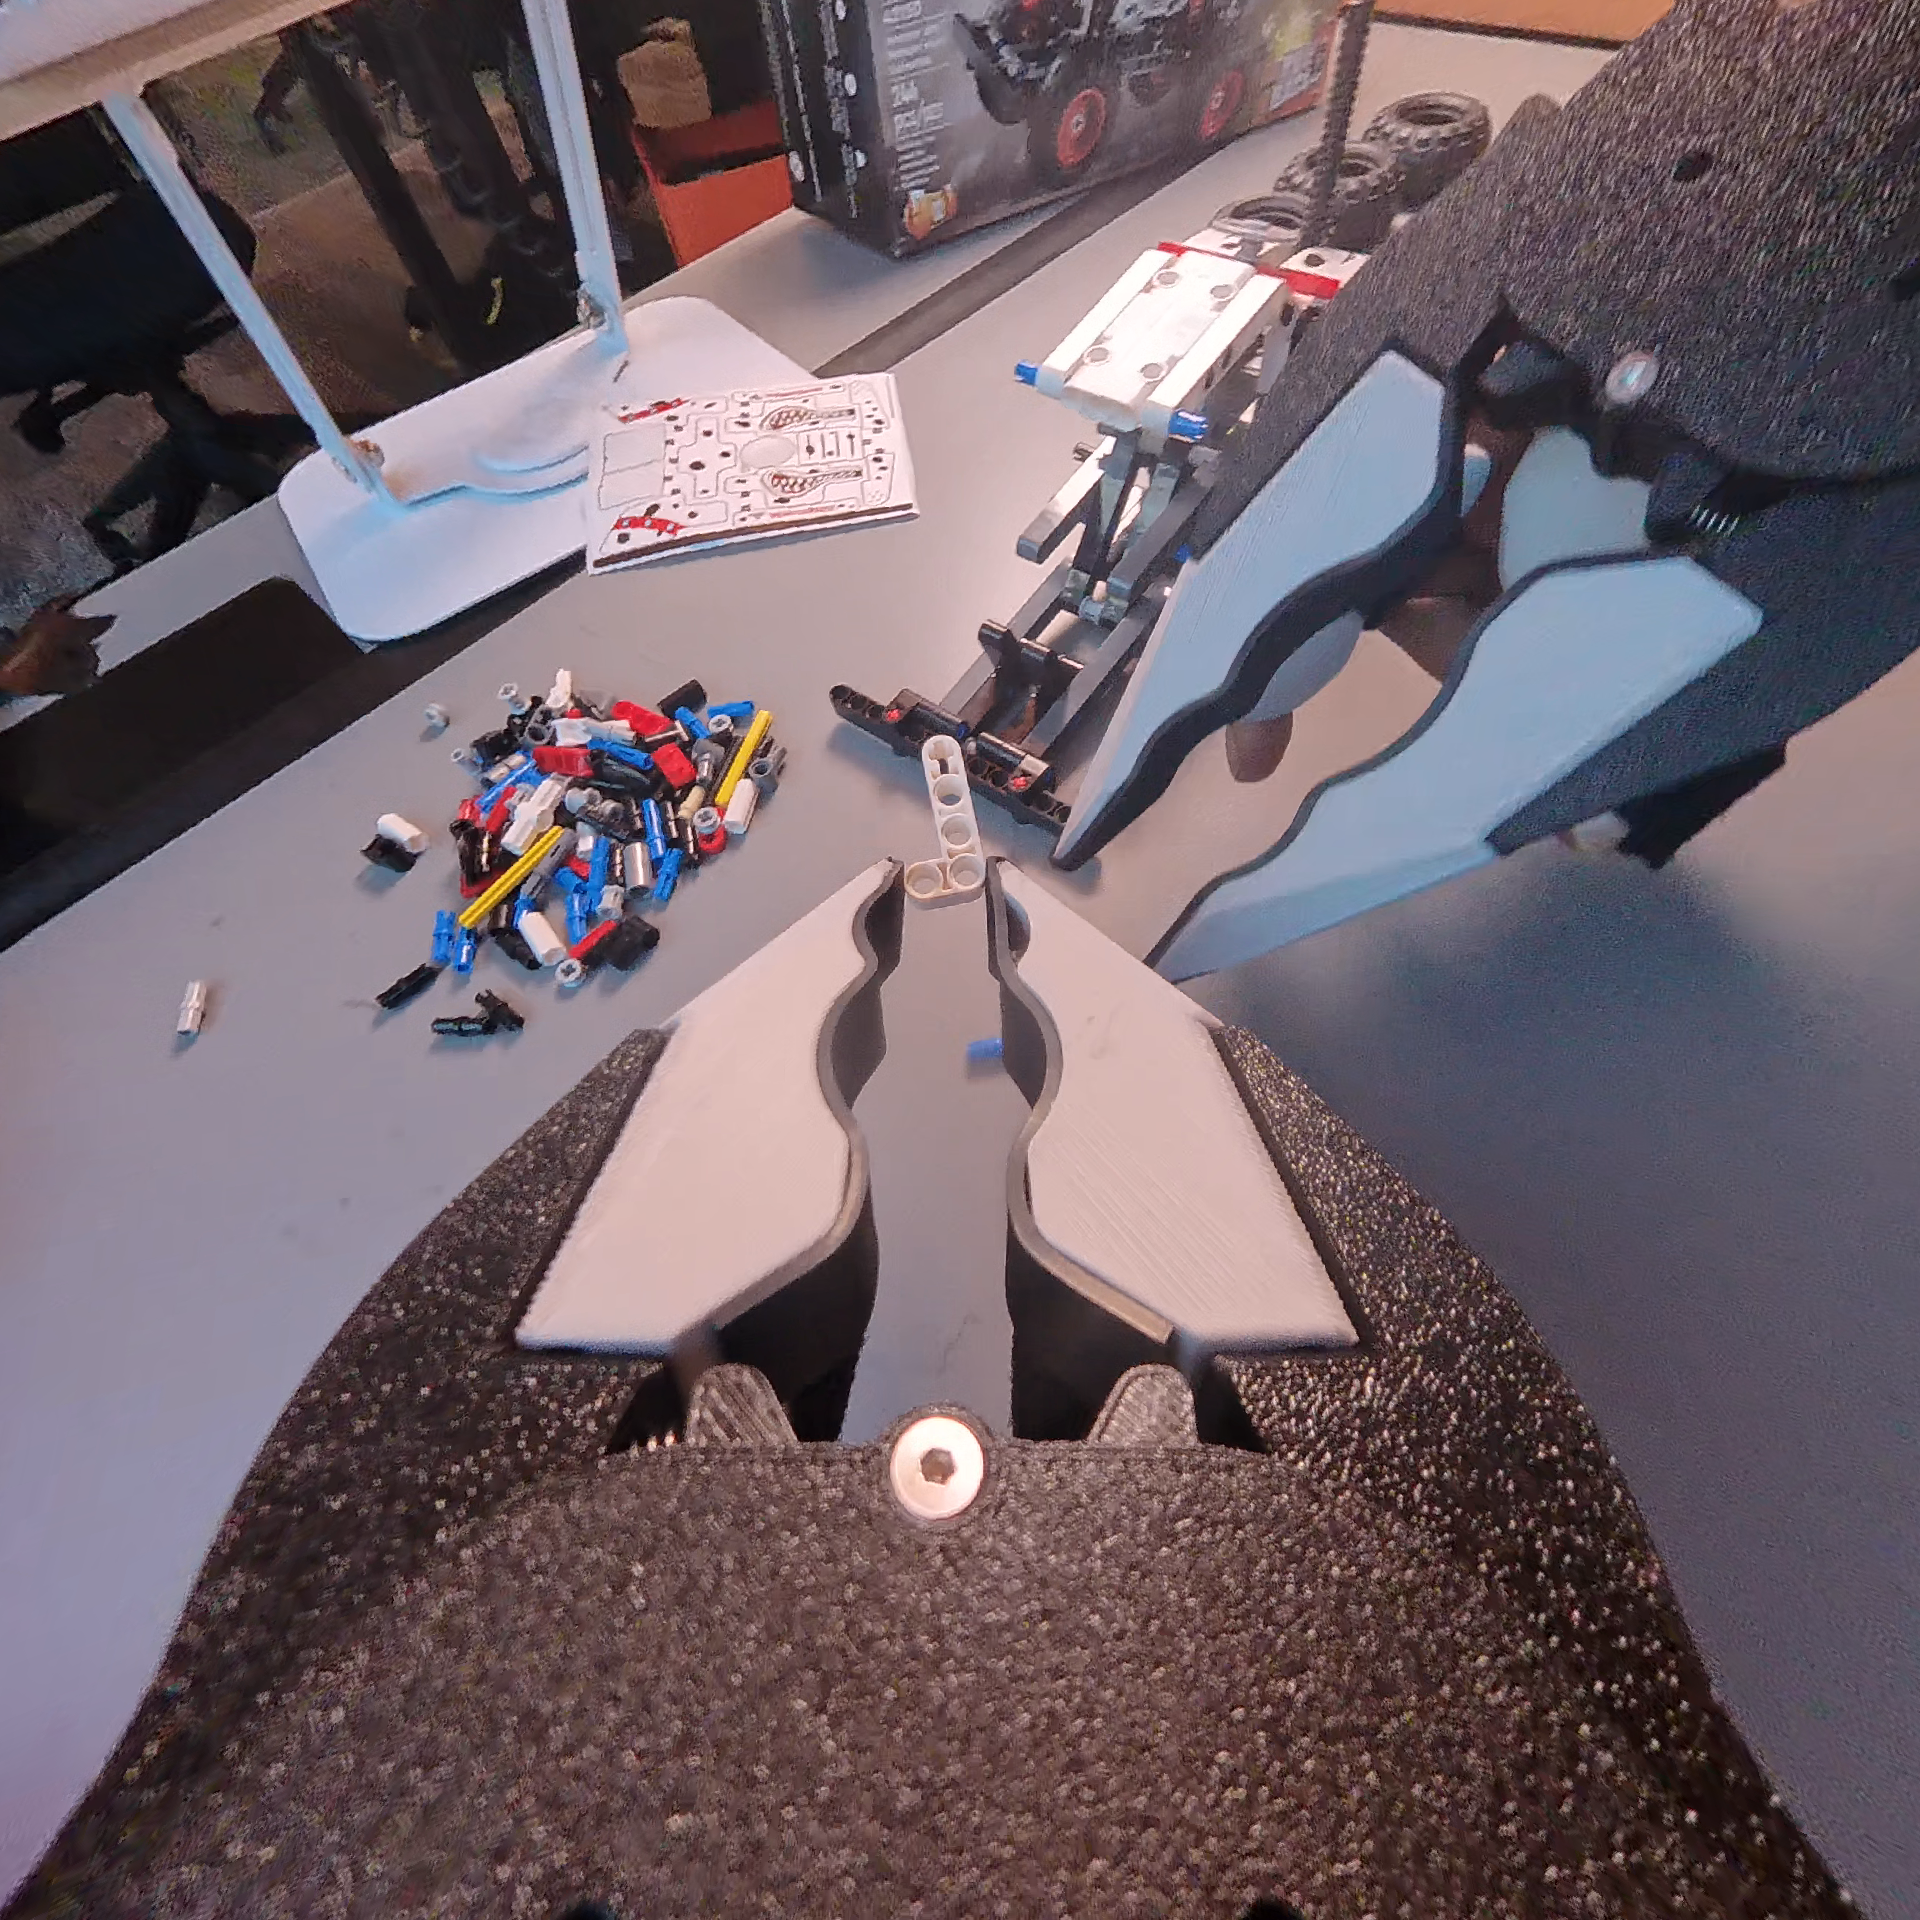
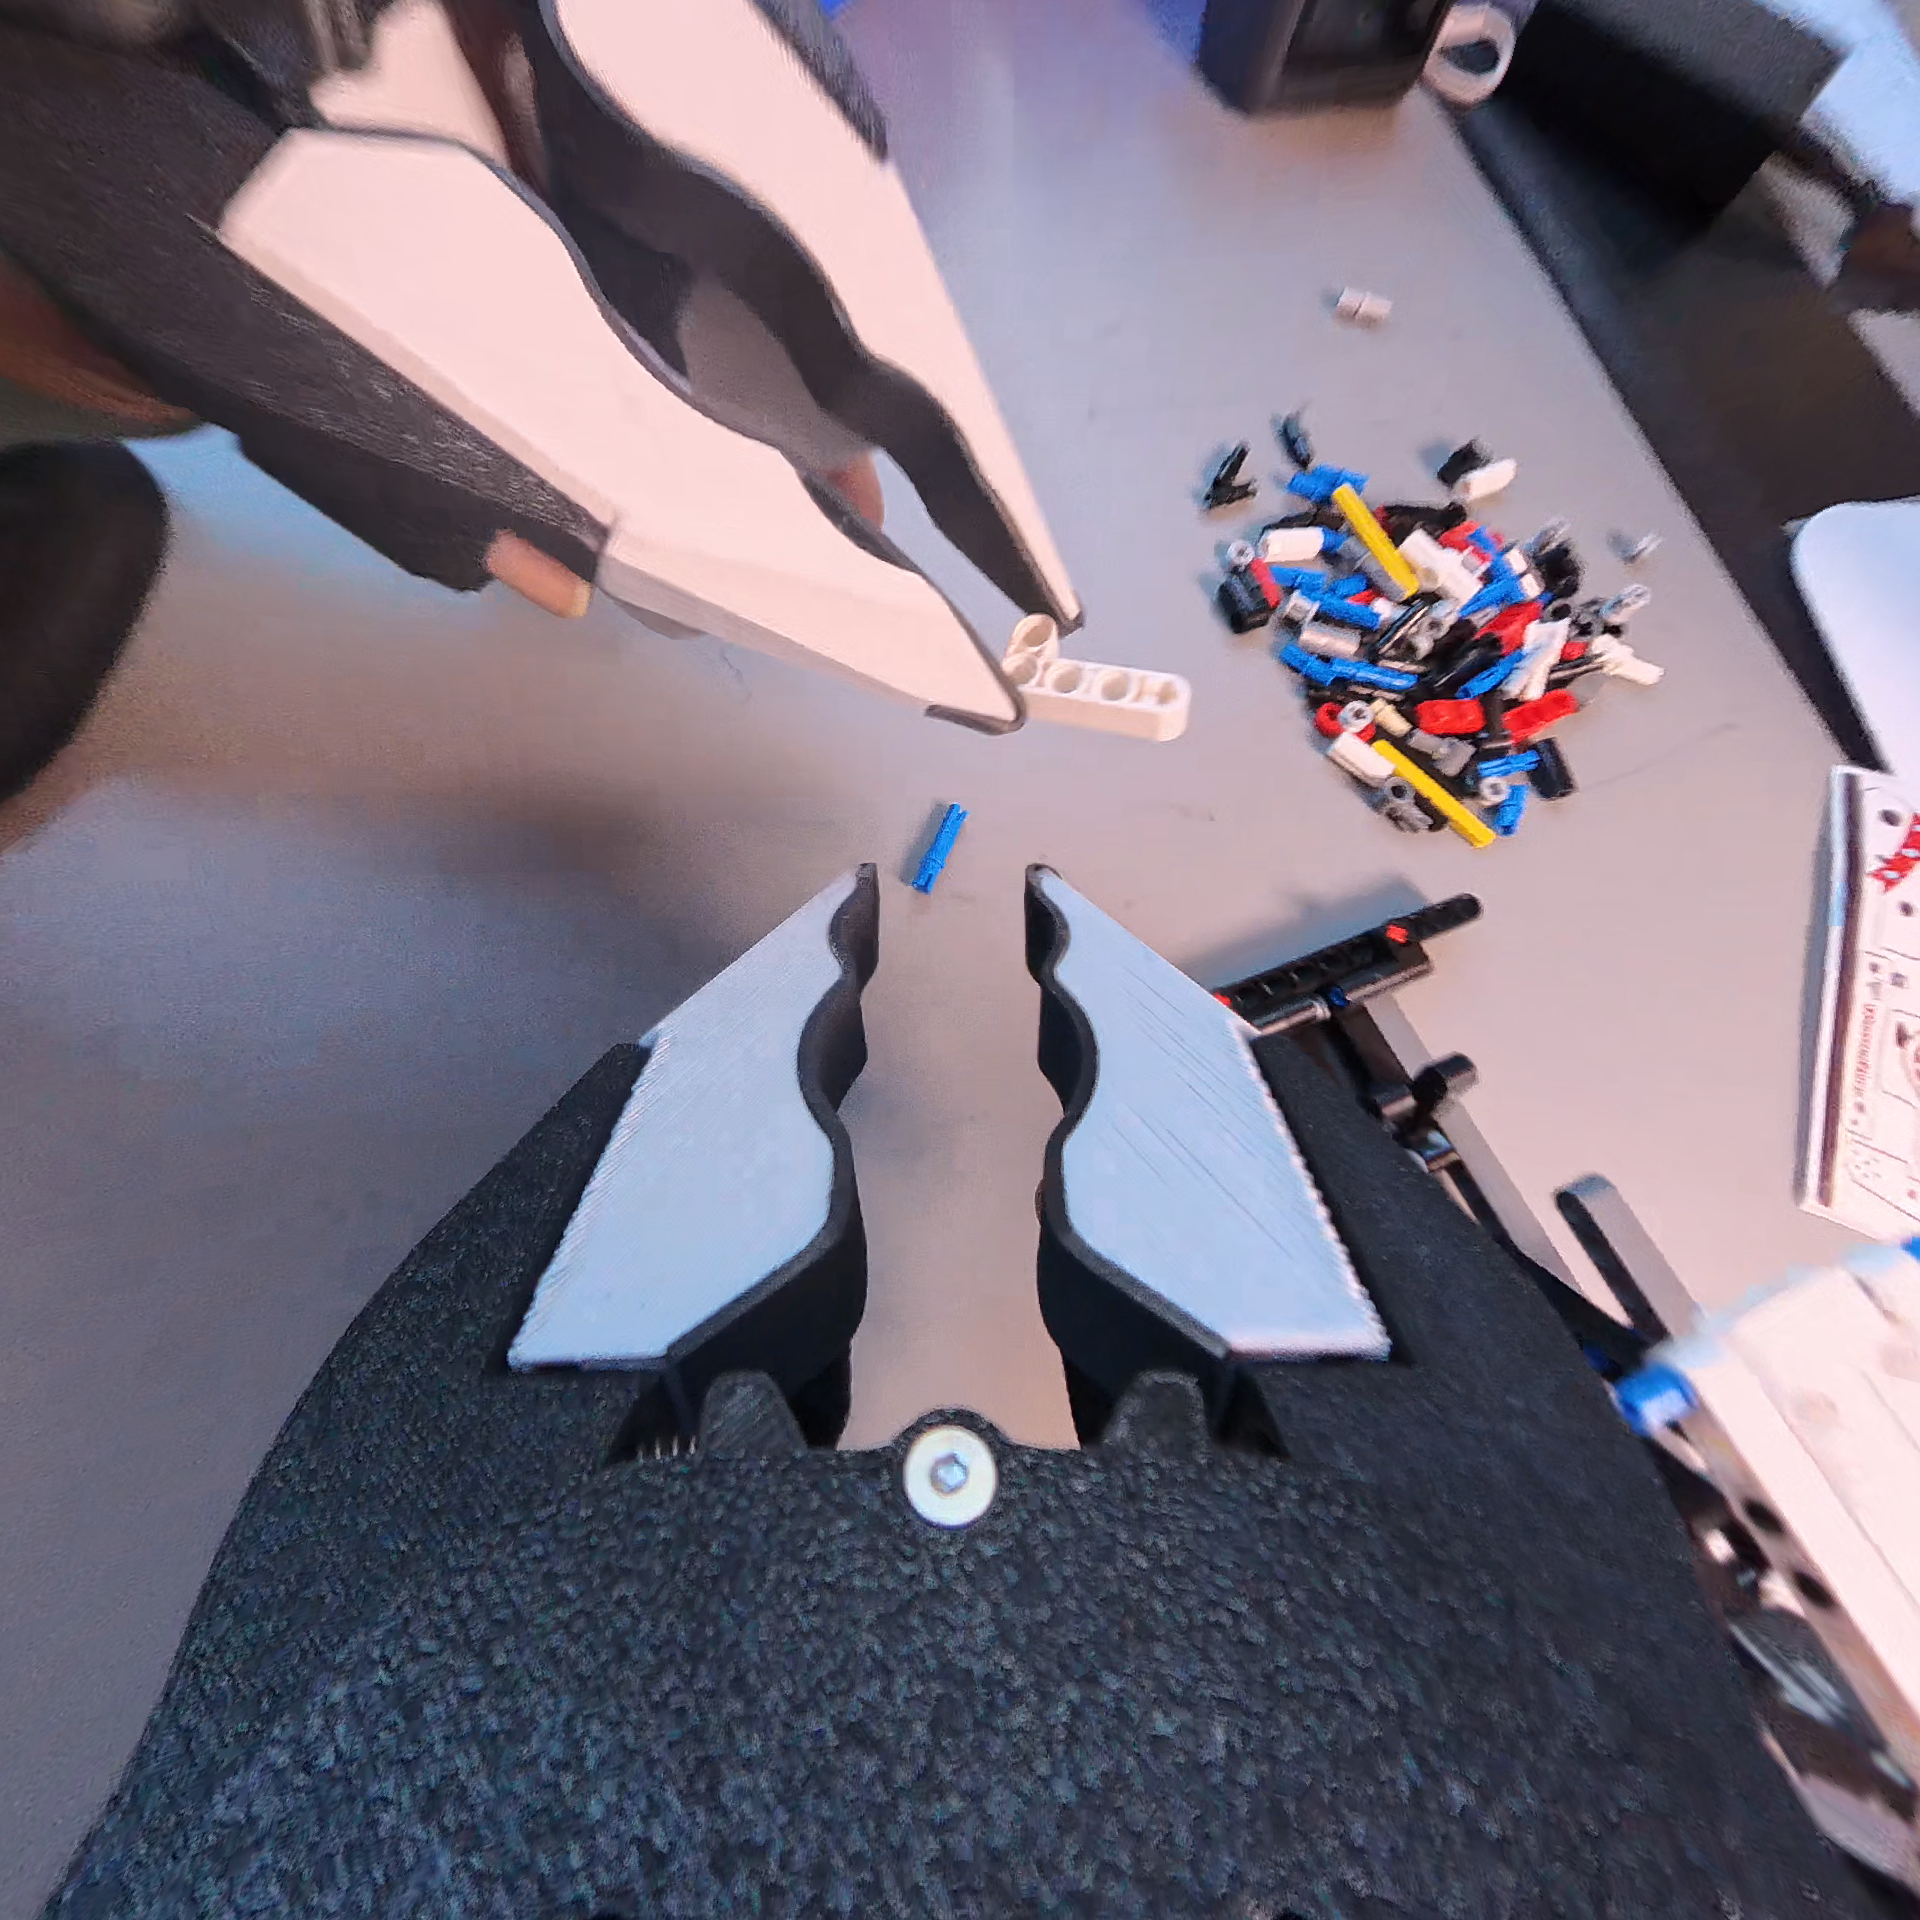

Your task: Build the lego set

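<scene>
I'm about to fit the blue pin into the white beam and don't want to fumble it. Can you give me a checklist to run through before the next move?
1. Left gripper on the white L-shaped beam: ok, fingertips flank its short end; firmness of grip cannot tell.
2. Right gripper open and empty: ok.
3. Blue pin reachable: ok, it lies alone on the table just ahead of the right fingertips.
4. Pin lined up with the gap: not ok, it sits slightly toward the left finger.
5. Beam holes unobstructed: ok.
6. Parts pile clear of the work area: ok, off to the side.
</scene>
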